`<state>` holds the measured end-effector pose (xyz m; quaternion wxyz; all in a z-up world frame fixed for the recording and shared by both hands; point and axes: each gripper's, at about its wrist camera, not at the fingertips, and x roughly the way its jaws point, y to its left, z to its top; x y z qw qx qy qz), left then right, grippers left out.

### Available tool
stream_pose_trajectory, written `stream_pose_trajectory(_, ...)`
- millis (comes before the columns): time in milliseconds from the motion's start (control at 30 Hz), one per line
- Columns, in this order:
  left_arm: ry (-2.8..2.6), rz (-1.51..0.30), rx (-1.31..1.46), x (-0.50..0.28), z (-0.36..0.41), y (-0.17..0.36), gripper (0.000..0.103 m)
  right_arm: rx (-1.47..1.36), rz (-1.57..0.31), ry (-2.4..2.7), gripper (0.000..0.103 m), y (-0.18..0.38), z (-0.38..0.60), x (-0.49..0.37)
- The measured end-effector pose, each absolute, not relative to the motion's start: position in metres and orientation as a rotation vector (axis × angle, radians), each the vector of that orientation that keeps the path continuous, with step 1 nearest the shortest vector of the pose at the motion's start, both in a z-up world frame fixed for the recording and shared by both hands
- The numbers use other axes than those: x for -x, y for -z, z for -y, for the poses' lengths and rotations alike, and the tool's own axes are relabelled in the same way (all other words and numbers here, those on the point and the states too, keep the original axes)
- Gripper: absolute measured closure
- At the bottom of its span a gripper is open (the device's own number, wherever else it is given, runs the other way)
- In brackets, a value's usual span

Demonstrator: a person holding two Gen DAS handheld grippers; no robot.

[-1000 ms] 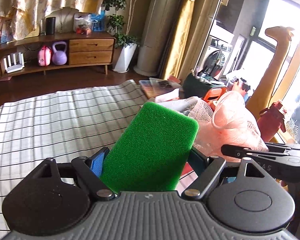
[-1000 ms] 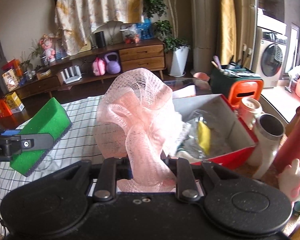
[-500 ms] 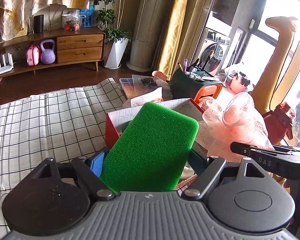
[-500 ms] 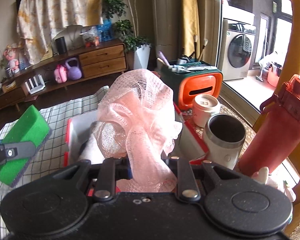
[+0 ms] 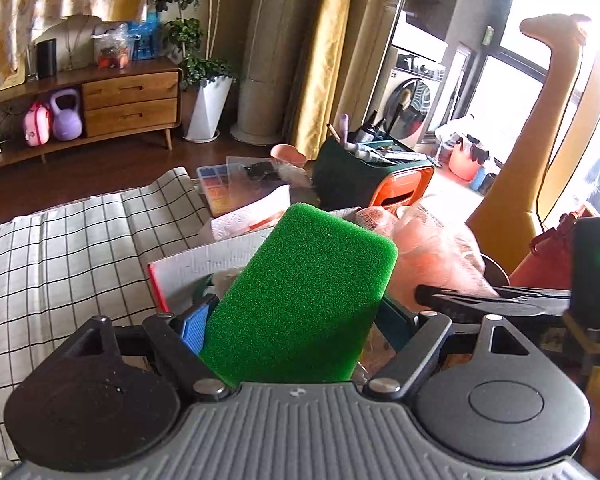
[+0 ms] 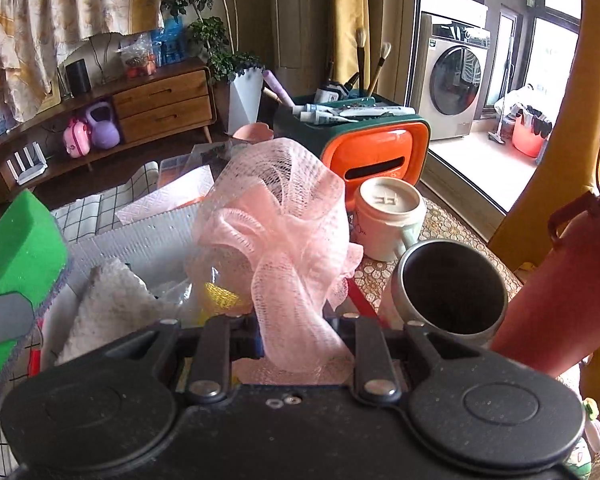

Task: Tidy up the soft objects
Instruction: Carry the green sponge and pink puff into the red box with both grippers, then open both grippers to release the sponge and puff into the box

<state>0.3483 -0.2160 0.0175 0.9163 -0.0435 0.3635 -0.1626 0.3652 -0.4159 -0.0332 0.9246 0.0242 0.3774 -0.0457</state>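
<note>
A living room filled the background: a wooden sideboard (image 5: pixel 128 100) in the upper left of the left wrist view, yellow curtains at top centre, a washing machine (image 6: pixel 456 80) in the upper right of the right wrist view. In the foreground lay a checked cloth (image 5: pixel 60 248) on the left, with a red-edged box (image 5: pixel 204 264) at the middle of the frame.

The left gripper (image 5: pixel 296 320) had its jaws set wide, clamped across a green sponge (image 5: pixel 304 300) that stood tilted up through the centre of that view. The right gripper (image 6: pixel 296 340) was pinched down to a narrow gap on the gathered tail of a pink mesh bath puff (image 6: pixel 280 232), whose ball rose in the middle of its frame.

Compared with a second earlier, both hands had travelled toward the box and dipped. The cloth, which had filled the lower left of the left view, had slid off to the side, and the box's white wall now sat directly behind the sponge. In the right view the box, once at right of centre, had shifted to the lower left beneath the puff, with a white cloth (image 6: pixel 108 300) and clear plastic wrapping visible inside. A cream mug (image 6: pixel 388 216) and a steel cup (image 6: pixel 452 288) had come up close at the right.

Both soft items appeared to be poised over or near the box, so release into it seemed the likely next step.
</note>
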Motion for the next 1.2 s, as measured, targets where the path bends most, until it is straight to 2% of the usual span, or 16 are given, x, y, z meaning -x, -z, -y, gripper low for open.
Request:
stream_pose_trajectory(267,0.374,-0.778,0.052,-0.361,0.237,0.006,0.019,0.006,-0.838,0.107,0.079,0.061,0.408,-0.375)
stream_pose_trajectory(700,0.343,-0.865,0.044,-0.383,0.23,0.047,0.019,0.03,-0.857,0.101,0.075,0.073,0.409,-0.383)
stream_pose_trajectory(867,0.34,-0.883,0.007,-0.389,0.236,0.058,0.019,0.044,-0.865,0.104,0.07,0.077,0.408,-0.383)
stream_pose_trajectory(967,0.33,-0.907,-0.011,-0.393,0.239,0.066,0.019,0.047,-0.869,0.094,0.059,0.077,0.408,-0.38)
stream_pose_trajectory(1133,0.341,-0.915,-0.068,-0.394,0.245,0.073,0.017,0.082,-0.862,0.064,0.029,0.071,0.404,-0.373)
stream_pose_trajectory(1200,0.34,-0.925,-0.076,-0.394,0.246,0.074,0.016,0.096,-0.856,0.047,0.024,0.066,0.401,-0.369)
